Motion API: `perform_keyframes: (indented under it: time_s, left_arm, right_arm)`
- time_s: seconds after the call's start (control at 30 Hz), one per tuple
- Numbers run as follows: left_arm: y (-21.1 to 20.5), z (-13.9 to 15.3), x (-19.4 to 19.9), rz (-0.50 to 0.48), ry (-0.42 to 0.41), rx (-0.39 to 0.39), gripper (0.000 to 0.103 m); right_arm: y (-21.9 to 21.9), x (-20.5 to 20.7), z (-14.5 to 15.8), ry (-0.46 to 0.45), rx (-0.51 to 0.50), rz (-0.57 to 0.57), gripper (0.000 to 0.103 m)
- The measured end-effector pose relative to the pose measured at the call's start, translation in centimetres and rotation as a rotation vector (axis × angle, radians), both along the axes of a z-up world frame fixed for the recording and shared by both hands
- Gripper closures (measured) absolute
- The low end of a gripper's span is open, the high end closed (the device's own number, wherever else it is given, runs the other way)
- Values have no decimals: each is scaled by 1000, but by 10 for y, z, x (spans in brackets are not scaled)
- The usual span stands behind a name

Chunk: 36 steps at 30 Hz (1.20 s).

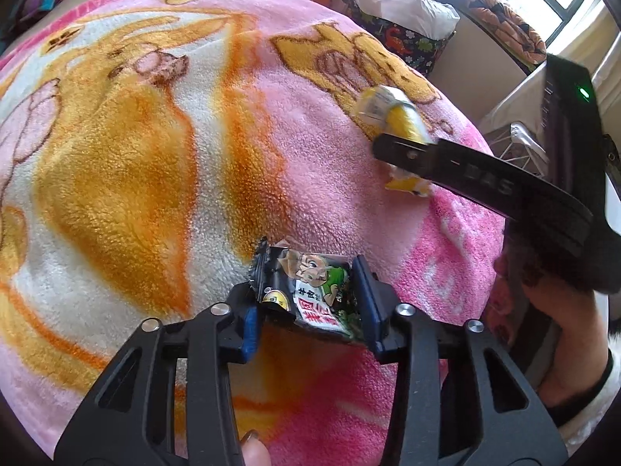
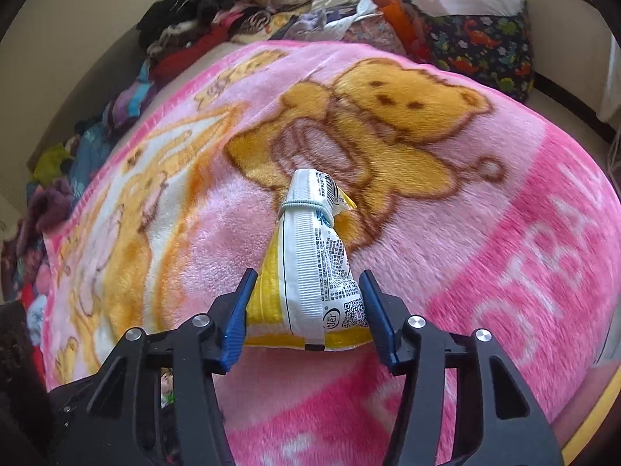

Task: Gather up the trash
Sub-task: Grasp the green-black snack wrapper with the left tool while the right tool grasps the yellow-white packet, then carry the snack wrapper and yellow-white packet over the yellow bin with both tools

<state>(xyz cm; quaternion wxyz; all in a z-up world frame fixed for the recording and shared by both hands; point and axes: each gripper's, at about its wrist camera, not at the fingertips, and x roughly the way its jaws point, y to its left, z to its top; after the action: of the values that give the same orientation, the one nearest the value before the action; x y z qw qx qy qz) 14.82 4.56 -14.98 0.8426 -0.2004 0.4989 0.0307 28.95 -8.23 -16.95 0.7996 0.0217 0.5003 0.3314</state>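
Item one: black snack wrapper [image 1: 310, 291], crumpled on the pink cartoon blanket [image 1: 155, 155], pinched between the pads of the left tongs [image 1: 306, 303], narrowly parted. Item two: yellow-and-white snack pouch [image 2: 310, 272], same blanket, straddled by the right tongs [image 2: 308, 310], roughly half open, pads at its sides. Risk: slick foil could slide free on lifting; plush pile may snag pads.
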Motion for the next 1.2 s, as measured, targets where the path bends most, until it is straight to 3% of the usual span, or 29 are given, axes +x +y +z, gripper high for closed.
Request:
perform_keyframes:
  time_s: [0.47,0.77,1.2]
  left_arm:
    - [-26,30,0,-69,-89,-7,73]
    - [-50,54,0,-112,-154,17,73]
    - [-88,76,-2,-187,-209,21,73]
  right_arm:
    - [-72,-33,50,-85,130,-116,52]
    - [-112,-55,70,-156,148,-182,52]
    - [-174,-75,84,-182,175,-293,52]
